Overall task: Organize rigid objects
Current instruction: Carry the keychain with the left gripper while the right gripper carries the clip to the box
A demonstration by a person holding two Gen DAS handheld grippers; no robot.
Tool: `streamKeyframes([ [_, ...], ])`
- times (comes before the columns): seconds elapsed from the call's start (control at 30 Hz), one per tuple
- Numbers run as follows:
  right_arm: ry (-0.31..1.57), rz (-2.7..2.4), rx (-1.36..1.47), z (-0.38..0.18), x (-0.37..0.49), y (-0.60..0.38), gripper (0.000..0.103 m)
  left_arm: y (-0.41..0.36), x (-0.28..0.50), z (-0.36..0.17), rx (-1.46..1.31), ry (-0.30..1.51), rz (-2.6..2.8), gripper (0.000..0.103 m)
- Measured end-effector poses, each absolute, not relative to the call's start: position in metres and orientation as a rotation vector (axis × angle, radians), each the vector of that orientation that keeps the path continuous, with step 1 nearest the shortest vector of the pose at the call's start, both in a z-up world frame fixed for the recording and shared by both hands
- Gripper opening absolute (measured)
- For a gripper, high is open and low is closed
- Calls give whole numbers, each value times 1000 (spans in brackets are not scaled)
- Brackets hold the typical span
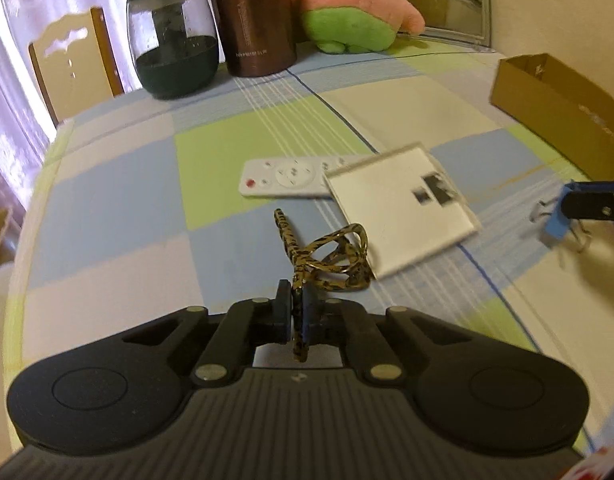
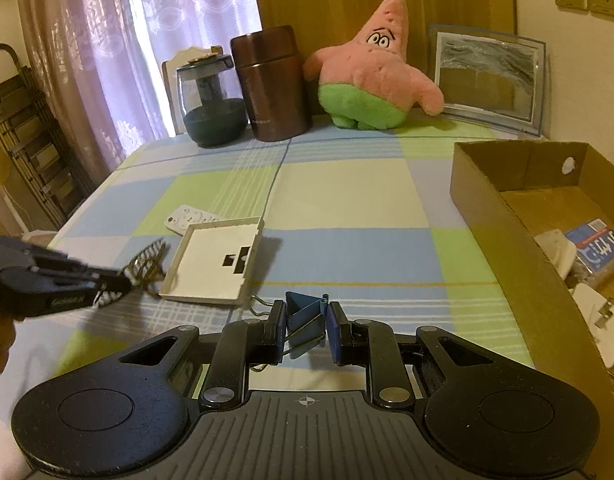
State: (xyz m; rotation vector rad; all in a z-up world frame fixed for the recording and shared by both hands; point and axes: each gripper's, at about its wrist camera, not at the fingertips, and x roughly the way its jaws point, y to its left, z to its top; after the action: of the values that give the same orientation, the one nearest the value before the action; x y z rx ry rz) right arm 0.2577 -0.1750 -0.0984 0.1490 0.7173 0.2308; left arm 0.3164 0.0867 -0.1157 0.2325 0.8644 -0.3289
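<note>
Counter edges: Your checked-cloth counter (image 2: 347,200) drops off on its left side toward the curtain and a chair back; along the far edge stand a glass jar (image 2: 213,104), a brown canister (image 2: 273,84), a pink star plush (image 2: 371,76) and a framed picture (image 2: 487,76).
Open room: You have a wide bare stretch of cloth between that back row and the things near you, and more between the white tray and the box.
Left gripper (image 1: 298,312): Your jaws are clamped on a leopard-print hair claw clip (image 1: 327,256), which sticks out ahead of them just beside the tray's near corner; whether it touches the cloth you cannot tell.
Right gripper (image 2: 305,330): Your jaws are pressed on a blue binder clip (image 2: 305,316), its wire handles poking out to the left.
White tray (image 2: 217,264): A shallow square lid or tray lying flat, empty except for a black printed mark, with a white remote control (image 1: 283,178) just behind it.
Cardboard box (image 2: 507,216): It sits open at the counter's right edge.
Right view only: You see into the box: a blue printed packet (image 2: 597,250) and white pieces, some with metal prongs.
Left view only: You see the remote's full button face and the claw clip's looped shape; the box shows only its outer wall.
</note>
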Motion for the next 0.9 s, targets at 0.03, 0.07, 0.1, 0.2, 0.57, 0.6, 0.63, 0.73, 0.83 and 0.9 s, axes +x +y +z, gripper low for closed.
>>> streamKeyframes([
  [0.03,716,231,151,-97,255,-175,18,88,310,-115,222,873,-337,3],
  [0.07,715,232,154,-96,253,-176,18,88,304,-114,219,881,-346,3],
  [0.1,713,232,157,-95,250,-176,18,88,297,-114,222,886,-353,3],
  [0.2,709,234,161,-92,244,-177,18,87,279,-116,242,893,-340,5],
  [0.57,702,230,179,-91,240,-180,18,71,263,-108,185,761,-263,64],
  [0.6,703,229,180,-92,241,-180,18,69,265,-109,181,754,-250,64],
  [0.63,703,228,181,-92,241,-181,18,67,267,-111,172,749,-232,64],
  [0.73,705,225,189,-93,241,-184,18,65,273,-116,127,759,-205,62],
  [0.83,707,224,196,-94,241,-185,18,62,275,-121,139,764,-195,52],
  [0.9,708,223,197,-95,241,-186,18,60,277,-123,136,770,-199,48],
])
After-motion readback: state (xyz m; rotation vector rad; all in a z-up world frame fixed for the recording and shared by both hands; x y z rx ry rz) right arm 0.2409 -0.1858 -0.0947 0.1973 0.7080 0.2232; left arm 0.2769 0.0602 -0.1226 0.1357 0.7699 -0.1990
